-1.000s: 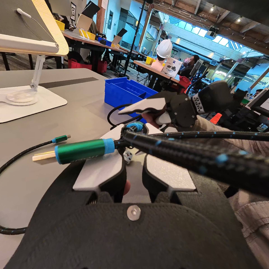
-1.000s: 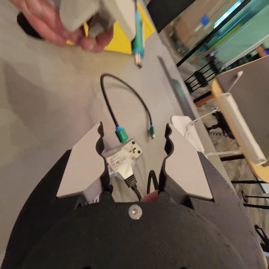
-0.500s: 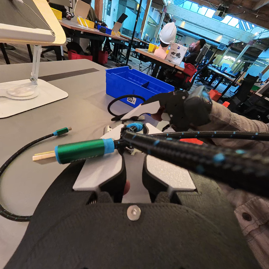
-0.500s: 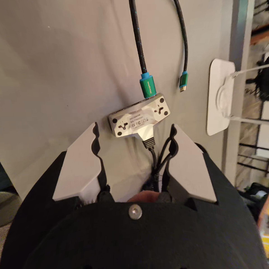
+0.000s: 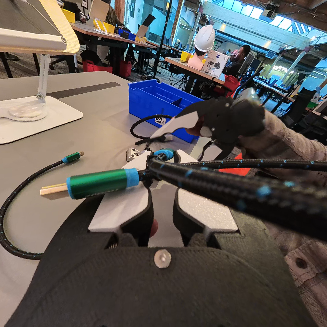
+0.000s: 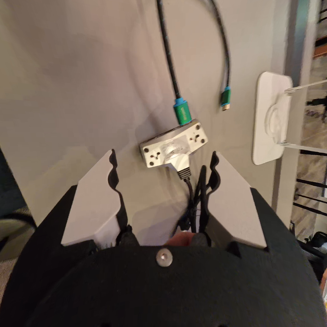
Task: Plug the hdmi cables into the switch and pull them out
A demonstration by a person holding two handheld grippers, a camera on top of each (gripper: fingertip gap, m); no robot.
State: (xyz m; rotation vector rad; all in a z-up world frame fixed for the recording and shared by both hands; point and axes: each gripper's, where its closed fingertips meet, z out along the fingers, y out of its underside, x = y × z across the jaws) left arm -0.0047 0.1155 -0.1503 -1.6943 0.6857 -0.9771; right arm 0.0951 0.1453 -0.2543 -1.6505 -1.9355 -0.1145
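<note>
1. The step in hand looks like plugging in the second HDMI cable. The switch (image 6: 174, 147), a small white box lying underside-up on the grey worktop (image 6: 70, 70), already carries one green-shelled HDMI plug (image 6: 182, 113) in a port on its far side. Its own black lead (image 6: 189, 187) runs back toward the right gripper.

2. The left gripper (image 5: 161, 159) is clenched on a bundle of braided black cable (image 5: 230, 185) at its fingertips. Out of that bundle a free HDMI plug (image 5: 100, 182), green with blue collars, sticks out sideways to the left, its metal tongue bare and clear of the worktop.

3. The right gripper (image 6: 163, 155) is released, jaws spread wide, hovering just short of the switch, with a loop of black cord lying against its right finger. It holds nothing.

4. A smaller green connector (image 5: 72, 156) lies loose on the worktop, between the switch and the white stand base (image 5: 35, 115) toward the far left edge. A blue bin (image 5: 159, 102) sits at the far right edge.

5. The next move, as I judge it, calls for the right gripper to close on the switch and steady it. The left must then turn its plug to face an empty port, since it now points across the gripper.
</note>
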